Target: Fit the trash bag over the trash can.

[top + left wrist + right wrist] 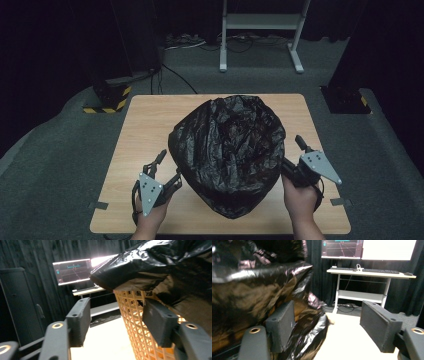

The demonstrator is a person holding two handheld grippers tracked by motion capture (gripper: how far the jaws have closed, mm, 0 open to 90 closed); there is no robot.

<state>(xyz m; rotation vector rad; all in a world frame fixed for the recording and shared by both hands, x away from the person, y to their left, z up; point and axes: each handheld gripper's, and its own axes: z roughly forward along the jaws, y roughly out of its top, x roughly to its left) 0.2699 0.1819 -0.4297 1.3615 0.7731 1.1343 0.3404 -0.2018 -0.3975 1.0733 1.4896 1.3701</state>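
Thin, slippery black bag (pixel 227 150) over the stiff basket (pixel 135 322) wants pinching at its hem; left hand-held gripper (pixel 162 172) and right hand-held gripper (pixel 295 160) both gape empty.

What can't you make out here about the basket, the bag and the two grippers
- Basket: its inside and rim, covered by the black bag in the high view.
- Left gripper: whether its right-hand pad touches the basket; left gripper view, too close to tell.
- Right gripper: inner jaw hidden behind the bag, high view.
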